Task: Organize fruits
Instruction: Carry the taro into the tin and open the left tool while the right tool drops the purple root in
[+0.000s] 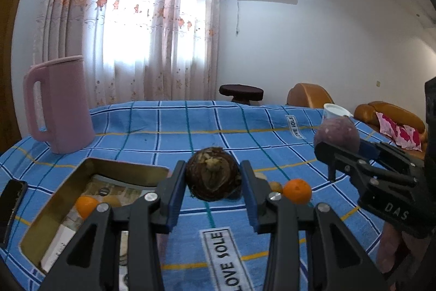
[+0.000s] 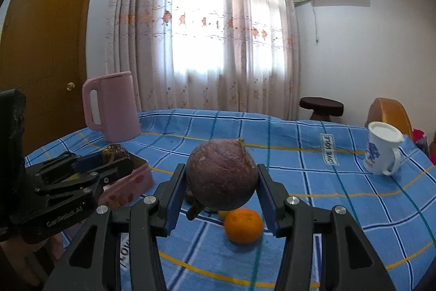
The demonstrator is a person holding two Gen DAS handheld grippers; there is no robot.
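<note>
- Left gripper (image 1: 213, 183): its blue-padded fingers (image 1: 174, 195) are closed against a dark brown, rough-skinned fruit (image 1: 213, 177), which is held clear above the blue checked cloth (image 1: 163, 132) on the worktop. In the right wrist view the same gripper (image 2: 109, 158) hangs over the tin with the brown fruit (image 2: 115, 150) between its tips.
- Right gripper (image 2: 221, 191): clamped on a round purple fruit (image 2: 222, 176) with a small stem stub at its top; the fruit is lifted off the cloth. The left wrist view shows this gripper (image 1: 343, 152) at the right, carrying the purple fruit (image 1: 336, 134) in the air.
- Open tin box (image 1: 54, 209): it lies on the cloth at the left, with gold inner walls and a pink outer side (image 2: 128, 190). One orange (image 1: 85, 205) is inside it, beside a paler fruit half hidden by the left gripper.
- Loose orange (image 2: 243, 225): it sits on the cloth just below the purple fruit, near a small yellow-green fruit (image 2: 222, 214) and a brown one that is mostly hidden.
- Pink jug (image 1: 62, 105): upright at the far left of the cloth, behind the tin.
- White mug (image 2: 382, 152): upright at the far right, well apart from the fruits.
- Dark phone (image 1: 11, 206): at the left edge, beside the tin.
</note>
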